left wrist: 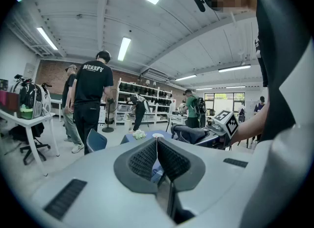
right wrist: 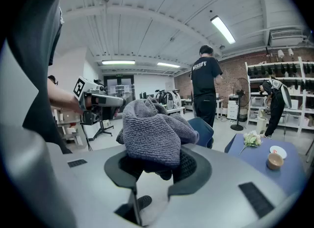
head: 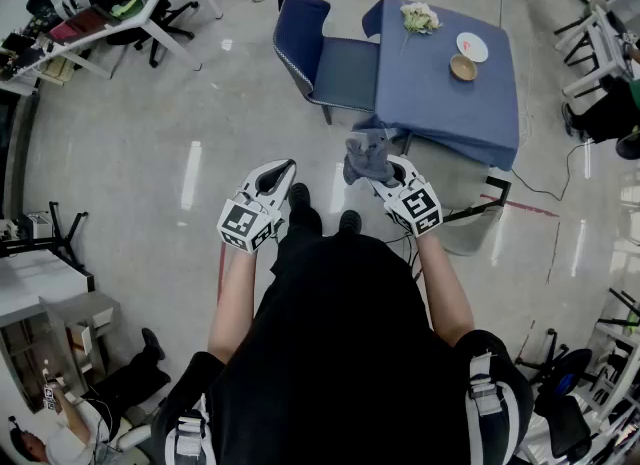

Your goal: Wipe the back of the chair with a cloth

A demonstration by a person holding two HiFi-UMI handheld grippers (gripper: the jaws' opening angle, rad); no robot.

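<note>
Head view: the left gripper (head: 280, 168) hangs over the floor, its jaws pressed together with nothing between them. Ahead stands the blue chair (head: 325, 58), its back toward the person and well apart from both grippers. The right gripper (head: 385, 165) clamps a bunched grey cloth (head: 368, 156). Beyond, the blue-draped counter (head: 470, 113) carries flowers (head: 420, 18), a plate (head: 472, 46) and a bowl (head: 463, 67).

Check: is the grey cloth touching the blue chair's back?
Apart. In the head view the cloth is held in the right gripper, short of the chair back, with bare floor between them.
</note>
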